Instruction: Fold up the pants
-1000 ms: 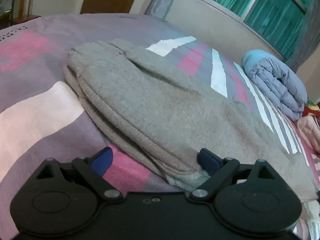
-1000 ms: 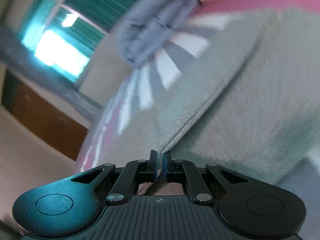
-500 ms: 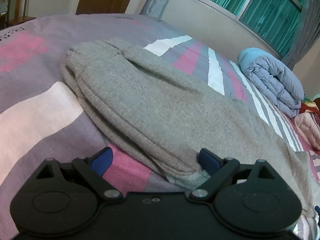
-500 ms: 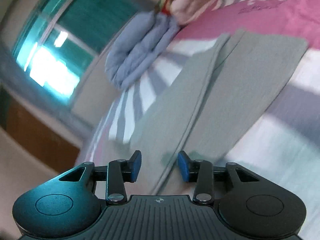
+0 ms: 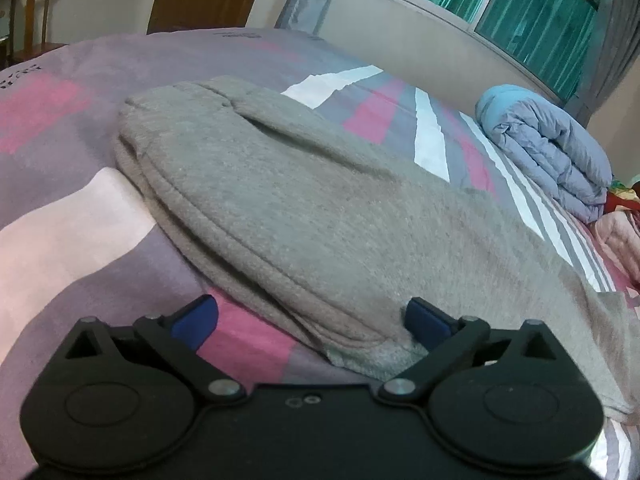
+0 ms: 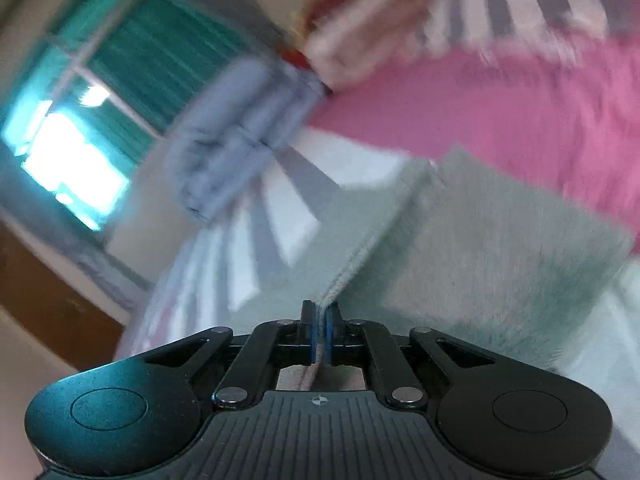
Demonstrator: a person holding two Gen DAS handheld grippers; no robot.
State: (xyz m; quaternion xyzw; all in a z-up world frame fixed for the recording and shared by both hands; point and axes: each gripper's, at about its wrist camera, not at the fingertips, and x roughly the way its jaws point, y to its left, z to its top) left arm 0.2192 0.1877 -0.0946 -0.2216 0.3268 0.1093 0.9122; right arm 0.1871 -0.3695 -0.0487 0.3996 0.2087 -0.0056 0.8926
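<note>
Two grippers at work: my left gripper [image 5: 310,318] spreads wide around the near hem of the grey pants [image 5: 304,216], while my right gripper [image 6: 319,330] pinches their seam edge. Pants lie doubled on the striped bedspread [image 5: 60,240]; a rolled blue quilt [image 5: 548,152] sits far right.

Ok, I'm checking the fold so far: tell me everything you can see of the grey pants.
The grey pants look like soft, fleecy knit, apparently doubled over, with stitched edges stacked along the near side. They lie flat on the striped bedspread, running from the open left gripper, whose fingers straddle the near corner, toward the far right. The right gripper is shut on a seamed edge, with cloth fanning out on both sides. That view is blurred, so finer detail is unclear.
</note>
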